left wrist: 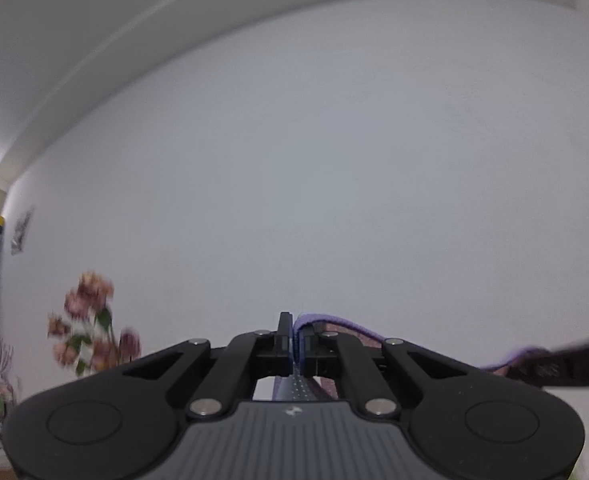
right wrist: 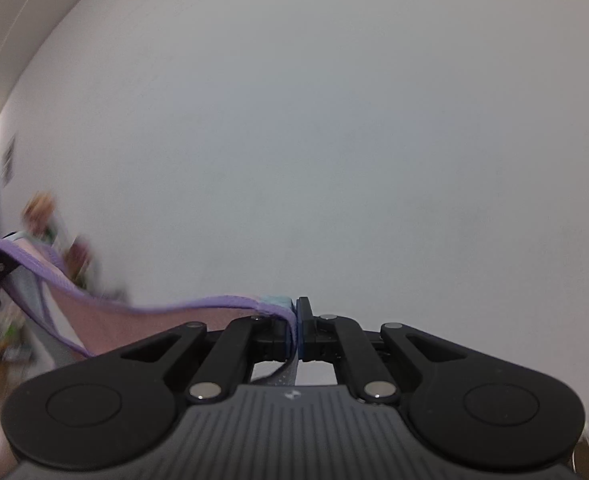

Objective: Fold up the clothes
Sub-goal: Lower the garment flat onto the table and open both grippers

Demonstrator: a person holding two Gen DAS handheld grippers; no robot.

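Item one, the plain pale grey-white wall (left wrist: 334,180): it fills most of both wrist views ahead of my grippers, with a white ceiling moulding (left wrist: 134,44) curving across the top of the left view

Item two, the pink fabric garment with lilac ribbed edging (right wrist: 142,320): I see it hanging stretched between my two grippers, off any surface that shows, its trimmed edge sagging in a shallow curve from one claw to the other

Item three, my black left gripper (left wrist: 295,340): claw pinched narrow on the garment's lilac edge, which wraps over the top of its right finger and trails off to the right

Item four, my black right gripper (right wrist: 295,332): claw likewise clamped narrow on the lilac edge, the cloth leaving to the left

Item five, a blurred bunch of dusty pink flowers with green leaves (left wrist: 90,324): low at the left of the left view, against the wall
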